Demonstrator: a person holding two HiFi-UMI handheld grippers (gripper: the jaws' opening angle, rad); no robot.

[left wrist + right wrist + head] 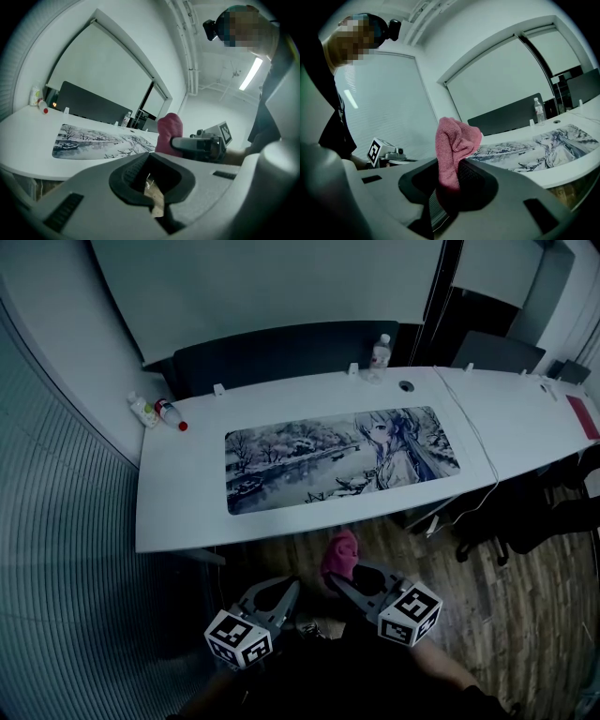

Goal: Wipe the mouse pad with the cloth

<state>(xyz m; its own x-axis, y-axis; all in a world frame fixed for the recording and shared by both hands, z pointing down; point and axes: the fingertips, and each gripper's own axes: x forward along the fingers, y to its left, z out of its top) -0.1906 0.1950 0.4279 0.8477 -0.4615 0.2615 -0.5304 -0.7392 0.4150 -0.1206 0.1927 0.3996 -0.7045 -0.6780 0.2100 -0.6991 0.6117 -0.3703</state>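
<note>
Right gripper [449,190]: jaws closed on the cloth [453,140]. The pink cloth is pinched at its lower part; the rest stands bunched above the jaws. In the head view the gripper is held low in front of the person, over the floor [525,615], with the cloth pointing toward the near edge of the desk [187,493]. Cloth and desk are apart.

Left gripper [152,190]: jaws drawn together, nothing between them; only a sliver of wood floor shows through the gap in the pads. It is held just beside the right gripper, at about the same height, also short of the desk.

Mouse pad [309,460]: a long printed pad that lies flat along the middle of the white desk, well apart from both grippers. Neither gripper touches it.

Other items on the desk:
- A clear bottle [379,352] stands at the far edge, behind the pad's right end.
- Two small bottles [155,411] sit at the far left corner.
- A white cable [473,437] runs across the desk right of the pad.
</note>
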